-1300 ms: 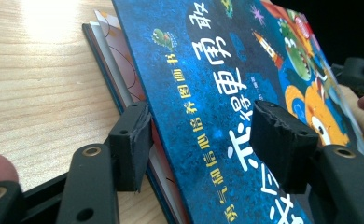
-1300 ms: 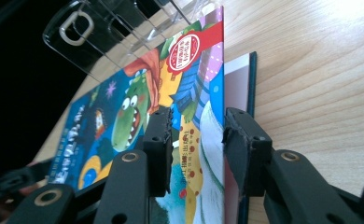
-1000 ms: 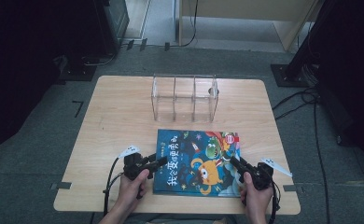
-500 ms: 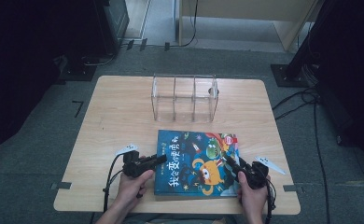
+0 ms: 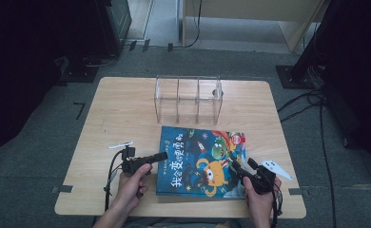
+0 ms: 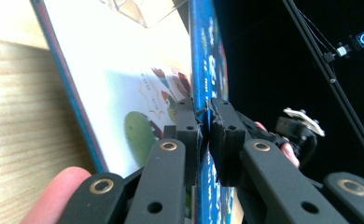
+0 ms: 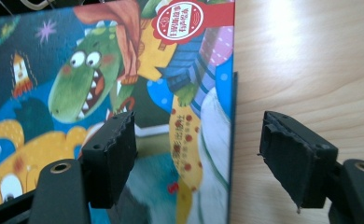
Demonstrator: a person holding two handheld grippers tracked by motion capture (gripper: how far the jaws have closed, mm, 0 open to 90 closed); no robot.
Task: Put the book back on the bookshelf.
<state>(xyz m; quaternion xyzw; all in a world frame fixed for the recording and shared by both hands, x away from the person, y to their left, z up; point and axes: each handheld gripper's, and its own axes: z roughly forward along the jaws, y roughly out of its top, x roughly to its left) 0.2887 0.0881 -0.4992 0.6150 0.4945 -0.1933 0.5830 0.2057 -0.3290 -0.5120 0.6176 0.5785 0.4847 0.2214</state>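
Observation:
A colourful children's book (image 5: 200, 161) lies on the wooden table (image 5: 117, 118) near its front edge. My left gripper (image 5: 162, 156) is at the book's left edge. In the left gripper view its jaws have just been closing, and the left gripper (image 6: 205, 126) is shut on the blue front cover (image 6: 203, 56), seen edge-on, with a white illustrated page (image 6: 124, 88) beside it. My right gripper (image 5: 236, 167) is at the book's lower right. Its jaws have just been opening. The right gripper (image 7: 196, 154) now stands open astride the book's (image 7: 101, 84) right edge, with no pad touching it.
A clear acrylic organiser (image 5: 188, 99) with three compartments stands just behind the book. Bare tabletop stretches to the left and right of it. Dark furniture and cables (image 5: 307, 102) surround the table on the floor.
Both hands stay nearly in place. The left gripper's tips have crept onto the book's left edge. The right gripper has shifted very slightly toward the book's lower right.

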